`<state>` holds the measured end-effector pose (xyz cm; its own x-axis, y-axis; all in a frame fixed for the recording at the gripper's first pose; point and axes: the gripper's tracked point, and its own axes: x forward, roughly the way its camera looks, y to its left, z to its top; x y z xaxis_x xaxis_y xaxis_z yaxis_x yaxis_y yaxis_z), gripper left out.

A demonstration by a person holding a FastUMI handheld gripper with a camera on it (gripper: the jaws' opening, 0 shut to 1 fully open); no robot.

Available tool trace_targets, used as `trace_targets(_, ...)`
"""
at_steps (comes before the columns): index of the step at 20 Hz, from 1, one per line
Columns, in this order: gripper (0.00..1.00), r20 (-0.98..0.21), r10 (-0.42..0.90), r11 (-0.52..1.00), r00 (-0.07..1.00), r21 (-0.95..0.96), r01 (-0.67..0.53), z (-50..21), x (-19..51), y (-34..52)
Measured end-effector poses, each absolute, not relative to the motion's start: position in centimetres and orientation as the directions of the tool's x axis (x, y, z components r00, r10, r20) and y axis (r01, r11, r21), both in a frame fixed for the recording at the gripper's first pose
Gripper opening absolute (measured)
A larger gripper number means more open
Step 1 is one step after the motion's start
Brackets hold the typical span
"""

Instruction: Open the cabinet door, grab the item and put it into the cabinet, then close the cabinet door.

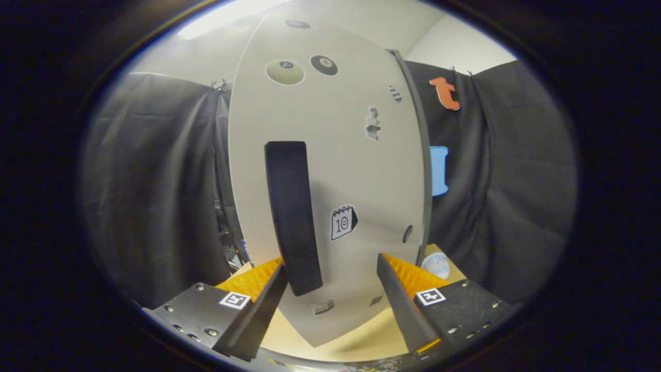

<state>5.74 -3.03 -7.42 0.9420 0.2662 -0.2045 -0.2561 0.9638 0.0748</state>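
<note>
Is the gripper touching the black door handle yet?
Cannot tell. In the gripper view the open gripper has the handle by one finger, but contact isn't plain.

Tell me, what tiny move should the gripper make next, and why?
Probably ease sideways so the black handle sits between the fingers, then close. The gripper is open, the handle lies against one finger, and the cabinet door fills the space ahead.

Fisheye view along the hand-held gripper (pixel 330 276) — close up, facing the cabinet door (pixel 356 170).
</note>
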Motion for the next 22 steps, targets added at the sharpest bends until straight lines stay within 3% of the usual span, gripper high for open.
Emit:
trace_targets(14, 1.0, -0.167, 0.364, 0.931, 0.916, 0.067, -0.358, -8.5, 15.4, 7.5)
trace_targets(22, 1.0, -0.13, 0.223, 0.974, 0.966, 0.058, -0.217, -9.7, 19.8, 11.2)
